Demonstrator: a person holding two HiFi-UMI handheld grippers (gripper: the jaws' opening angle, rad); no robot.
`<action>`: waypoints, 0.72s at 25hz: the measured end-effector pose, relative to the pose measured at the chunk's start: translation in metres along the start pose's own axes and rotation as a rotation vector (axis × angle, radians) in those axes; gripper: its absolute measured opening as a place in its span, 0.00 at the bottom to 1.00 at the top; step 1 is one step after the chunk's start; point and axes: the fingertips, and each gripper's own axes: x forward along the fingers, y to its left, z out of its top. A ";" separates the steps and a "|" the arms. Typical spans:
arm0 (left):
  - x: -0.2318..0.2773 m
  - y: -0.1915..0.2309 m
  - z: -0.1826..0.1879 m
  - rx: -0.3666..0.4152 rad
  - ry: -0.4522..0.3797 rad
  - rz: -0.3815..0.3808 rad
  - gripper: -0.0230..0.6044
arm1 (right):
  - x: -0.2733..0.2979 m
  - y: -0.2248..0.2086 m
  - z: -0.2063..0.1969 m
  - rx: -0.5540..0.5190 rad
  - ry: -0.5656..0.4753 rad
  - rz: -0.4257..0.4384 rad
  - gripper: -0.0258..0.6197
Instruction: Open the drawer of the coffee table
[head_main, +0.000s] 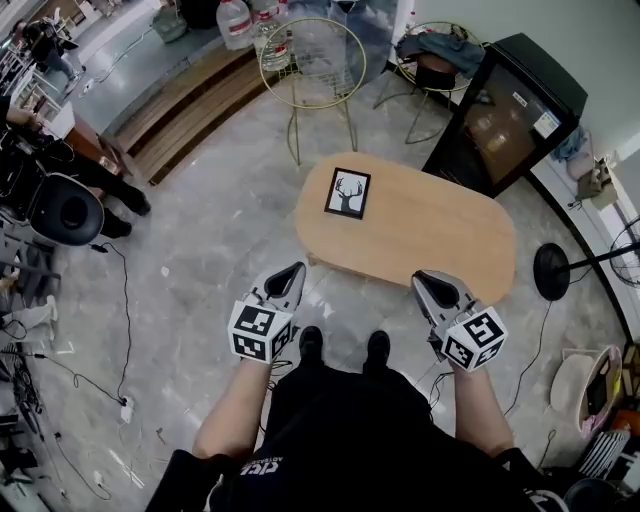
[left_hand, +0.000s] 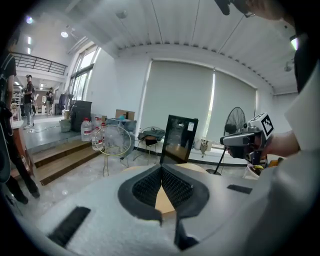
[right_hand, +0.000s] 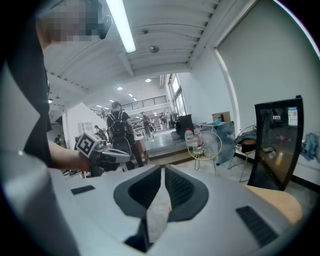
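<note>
The coffee table (head_main: 420, 225) is an oval with a light wood top, standing just ahead of my feet. No drawer shows from above; its front is hidden under the top. A framed deer picture (head_main: 347, 193) lies on the table's left end. My left gripper (head_main: 293, 270) is held off the table's near left corner, shut and empty. My right gripper (head_main: 425, 278) hangs by the near edge, also shut with nothing between its fingers. In the left gripper view the left gripper (left_hand: 161, 169) points at the wood top (left_hand: 200, 167), with the right gripper (left_hand: 230, 141) beside it.
A gold wire chair (head_main: 315, 60) stands beyond the table. A black glass-door cabinet (head_main: 500, 120) is at the back right, and a fan's round base (head_main: 552, 272) sits right of the table. Wooden steps (head_main: 190, 110) and water bottles (head_main: 235, 22) lie far left. Cables trail along the left floor.
</note>
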 end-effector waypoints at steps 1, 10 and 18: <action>-0.003 0.012 -0.004 0.007 0.009 -0.015 0.05 | 0.010 0.009 0.000 0.014 -0.001 -0.010 0.09; -0.019 0.068 -0.032 0.039 0.071 -0.104 0.05 | 0.050 0.053 -0.013 0.086 0.014 -0.082 0.09; -0.005 0.046 -0.056 0.022 0.125 -0.121 0.05 | 0.039 0.038 -0.036 0.138 -0.010 -0.114 0.09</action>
